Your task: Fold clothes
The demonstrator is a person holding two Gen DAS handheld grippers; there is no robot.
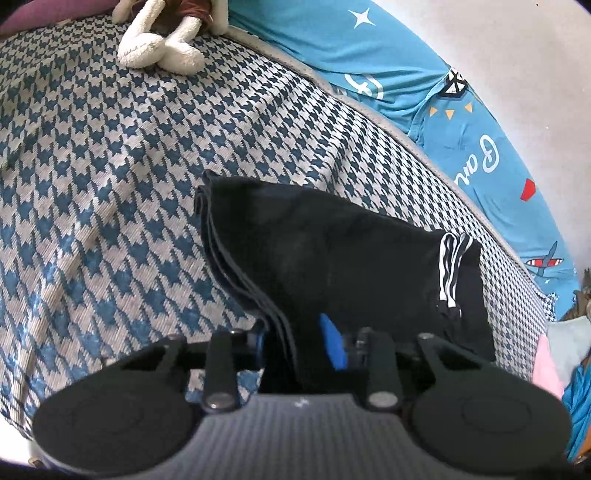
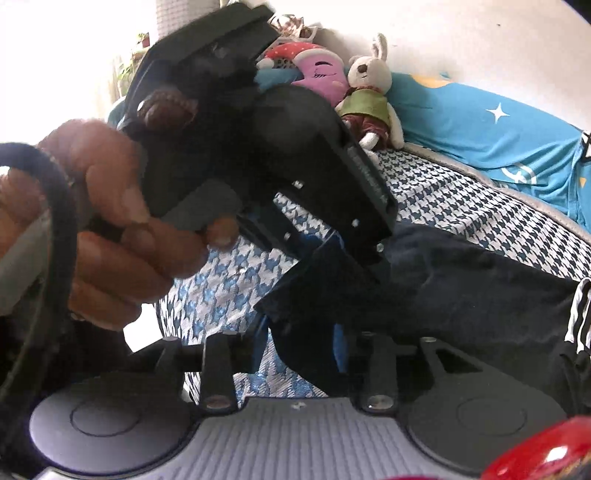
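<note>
Black knit trousers [image 1: 332, 266] with white side stripes lie on the houndstooth bedspread [image 1: 110, 166], already folded into a thick layered stack, so little seems left. The left gripper [image 1: 301, 341] clamps the stack's near edge. The right gripper [image 2: 301, 343] has cloth between its blue fingers, though I cannot tell if it presses; a plush rabbit [image 1: 162, 33] sits beyond.

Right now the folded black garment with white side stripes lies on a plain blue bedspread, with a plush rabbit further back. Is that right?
Not quite. The bedspread is not plain blue: it has a blue-and-white houndstooth pattern, as the left wrist view shows. The rest holds: the black garment with white stripes lies on it, and the rabbit sits further back.
</note>
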